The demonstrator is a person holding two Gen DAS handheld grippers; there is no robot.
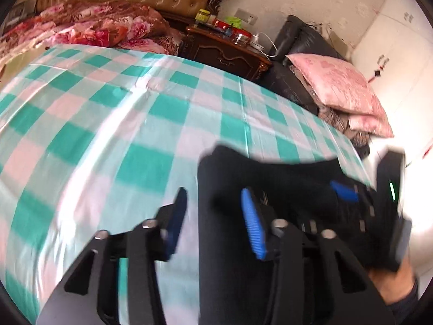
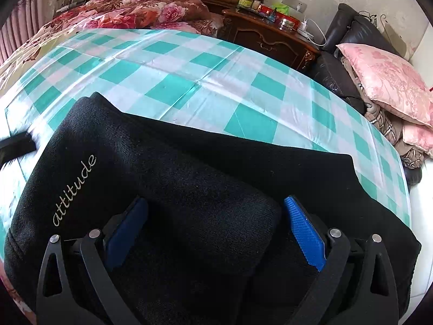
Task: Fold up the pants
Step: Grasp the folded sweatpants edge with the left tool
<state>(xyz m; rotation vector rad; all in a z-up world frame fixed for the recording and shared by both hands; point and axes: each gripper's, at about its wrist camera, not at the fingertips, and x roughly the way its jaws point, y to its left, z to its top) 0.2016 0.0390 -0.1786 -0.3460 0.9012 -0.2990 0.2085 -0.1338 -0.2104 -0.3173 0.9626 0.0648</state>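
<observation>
- Left wrist view: the left gripper point(image 1: 213, 222) is seen over the green-and-white checked bed sheet point(image 1: 108, 124), its jaws parted. The left edge of the black pants point(image 1: 270, 178) lies between the blue pads point(image 1: 253, 224). The picture is smeared, so it cannot be told whether the cloth is pinched or only passed through the gap.
- Left wrist view: the right gripper point(image 1: 343, 192) is seen at the far right over the same dark cloth, with a hand point(image 1: 389, 279) below it.
- Right wrist view: the right gripper point(image 2: 216, 230) is held spread wide over the pants point(image 2: 189, 162), which lie flat on the bed sheet point(image 2: 189, 81) near its front edge. A raised hump of cloth sits between the pads point(image 2: 305, 235), but no squeeze on it can be made out.
- Right wrist view: a knitted weave and the stitched word "attitude" point(image 2: 74, 191) are shown on the cloth. The garment is judged soft, limp and fairly light, with some thickness where layers are stacked.
- Handling: little slip is expected from the knit against ribbed pads, though the glossy sheet may let the whole piece slide when pulled. Hold is best taken at an edge or corner, through all layers, with both ends lifted together so the middle does not sag.
</observation>
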